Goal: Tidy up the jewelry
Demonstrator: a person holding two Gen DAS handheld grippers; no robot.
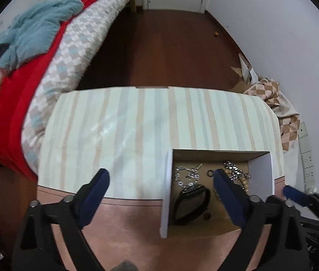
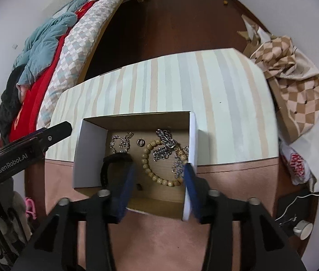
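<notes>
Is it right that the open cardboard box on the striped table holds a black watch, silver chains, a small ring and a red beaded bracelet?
Not quite: the beaded bracelet is tan wood, not red, as the right wrist view shows. The rest holds: the box on the striped table holds the black watch, silver chains and small ring.

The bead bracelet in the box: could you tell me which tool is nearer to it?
Right. The right tool hangs over the bead bracelet in the box; the left tool straddles the box's left wall.

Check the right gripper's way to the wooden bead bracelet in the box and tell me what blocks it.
Nothing visible blocks it. The right gripper stands open over the open-topped box, with the bead bracelet between its fingers. A silver chain lies tangled across the bracelet's far side.
</notes>
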